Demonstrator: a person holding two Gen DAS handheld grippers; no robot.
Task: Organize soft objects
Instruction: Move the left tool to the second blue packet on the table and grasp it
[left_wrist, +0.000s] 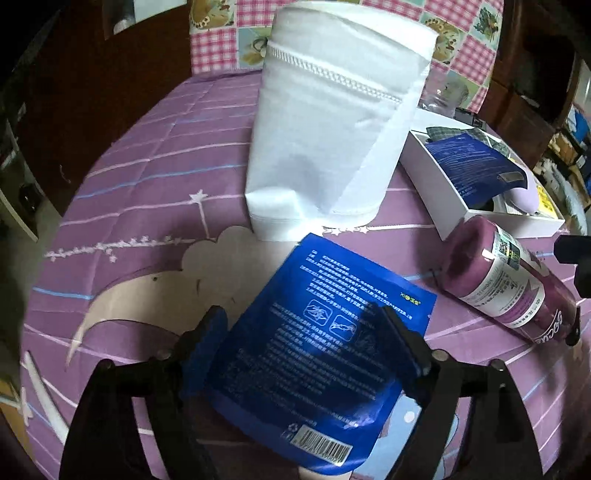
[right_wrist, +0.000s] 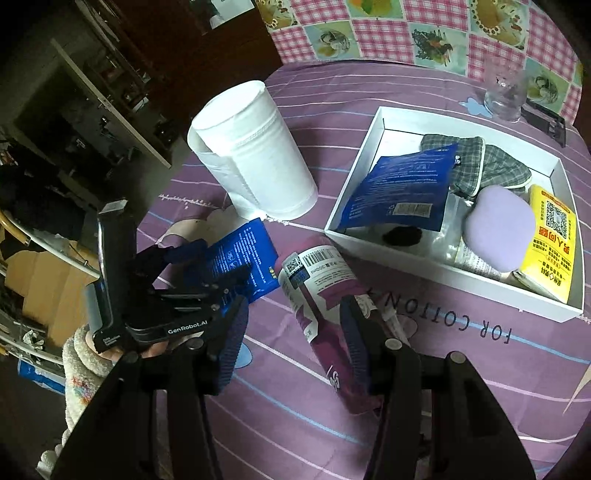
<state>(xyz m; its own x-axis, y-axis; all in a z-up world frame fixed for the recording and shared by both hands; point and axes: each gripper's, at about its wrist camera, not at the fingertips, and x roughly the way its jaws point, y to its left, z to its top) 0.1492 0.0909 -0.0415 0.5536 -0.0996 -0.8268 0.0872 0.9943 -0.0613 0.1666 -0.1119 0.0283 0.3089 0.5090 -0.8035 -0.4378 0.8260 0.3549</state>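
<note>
- The bed (left_wrist: 122, 206) is spread with a purple striped quilt carrying moon and star prints, and everything here lies on it; a pink checked pillow (right_wrist: 388, 33) sits along its far edge.
- A white tray (right_wrist: 354, 206) rests toward the right side of the bed. In it lie a blue packet, a grey plaid cloth (right_wrist: 491, 162), a lilac rounded pad (right_wrist: 498, 229), a yellow printed pack (right_wrist: 550, 243) and a small black item.
- A white fabric roll (left_wrist: 332, 122) stands upright near the middle of the bed, left of the tray and well apart from it.
- A purple bottle (right_wrist: 325, 306) lies on its side just before the tray's near edge, label up.
- A second blue packet (left_wrist: 325, 339) lies flat on the quilt, close in front of the white roll and left of the bottle, barcode toward the near edge.
- The left gripper (left_wrist: 299, 325) has its fingers spread apart on either side of the blue packet on the quilt, not pressing it.
- The right gripper (right_wrist: 295, 332) is spread wide; its right finger overlaps the bottle's body, the left finger is off to the side, and nothing is gripped.
- A clear glass (right_wrist: 504, 96) stands beyond the tray's far edge.
</note>
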